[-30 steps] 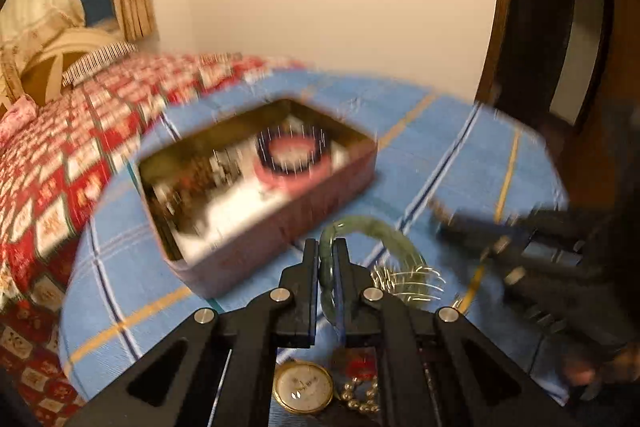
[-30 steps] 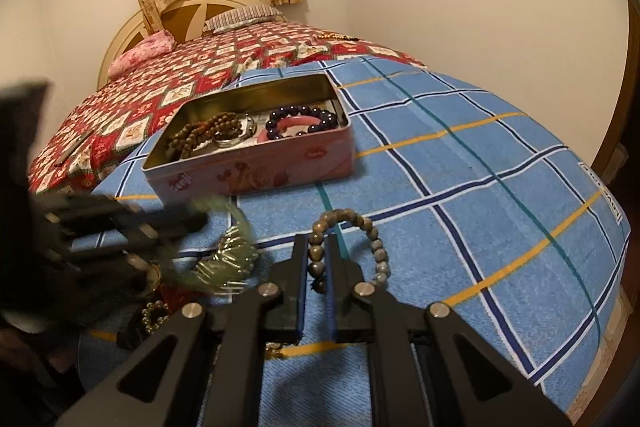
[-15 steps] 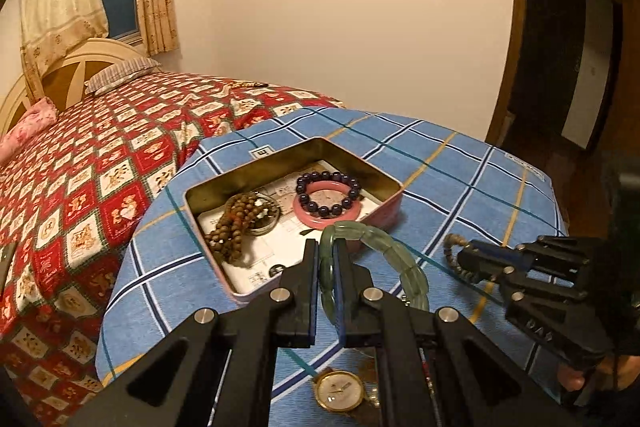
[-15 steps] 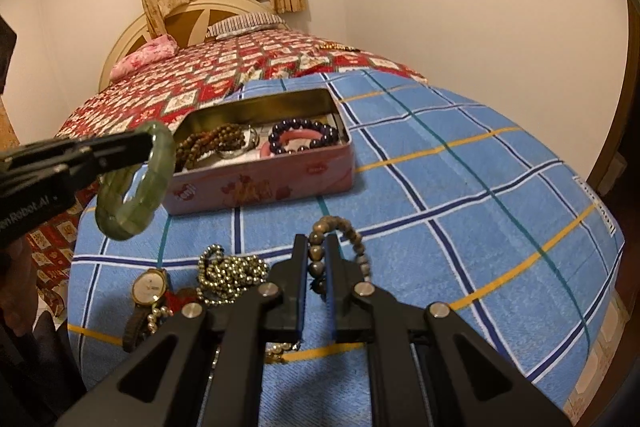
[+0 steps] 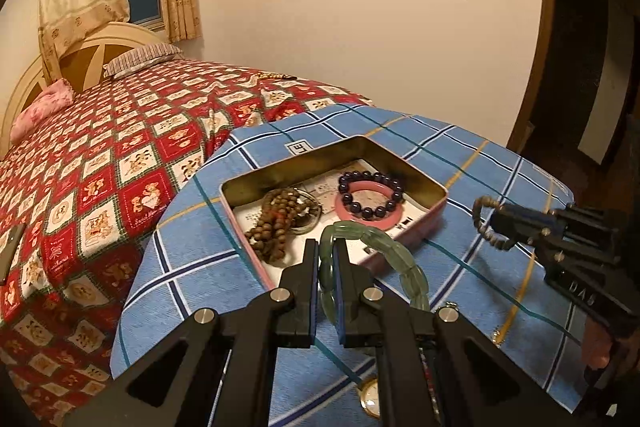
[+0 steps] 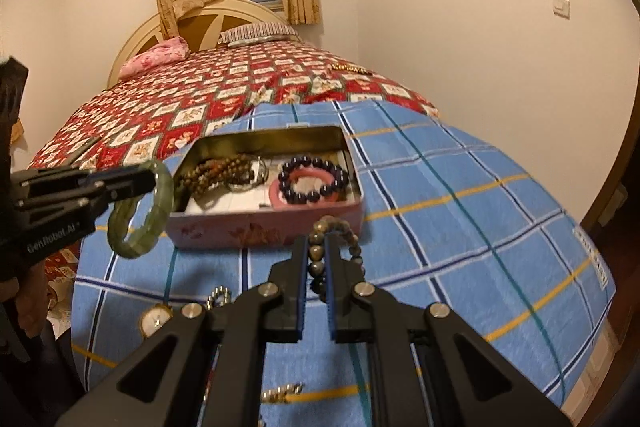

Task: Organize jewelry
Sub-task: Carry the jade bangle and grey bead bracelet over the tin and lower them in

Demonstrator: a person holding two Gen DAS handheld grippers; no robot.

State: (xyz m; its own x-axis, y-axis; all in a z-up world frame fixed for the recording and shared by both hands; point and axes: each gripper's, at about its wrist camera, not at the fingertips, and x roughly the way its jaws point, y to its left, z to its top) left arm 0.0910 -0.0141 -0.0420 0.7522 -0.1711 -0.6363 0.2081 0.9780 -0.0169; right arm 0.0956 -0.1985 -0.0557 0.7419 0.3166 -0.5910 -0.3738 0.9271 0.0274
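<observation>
Over the last second both grippers have risen off the blue checked cloth (image 6: 460, 227), so two pieces are now airborne and ready for the open pink metal tin (image 5: 434, 217). The left gripper (image 5: 326, 259) is clenched on the pale green jade bangle (image 5: 404, 259), which hangs over the tin's near rim. The right gripper (image 6: 316, 259) pinches the brown beaded bracelet (image 6: 340, 227) just short of the tin's near wall. A gold wristwatch (image 6: 154, 319) and silver chain (image 6: 218, 297) remain near the cloth's near-left edge.
</observation>
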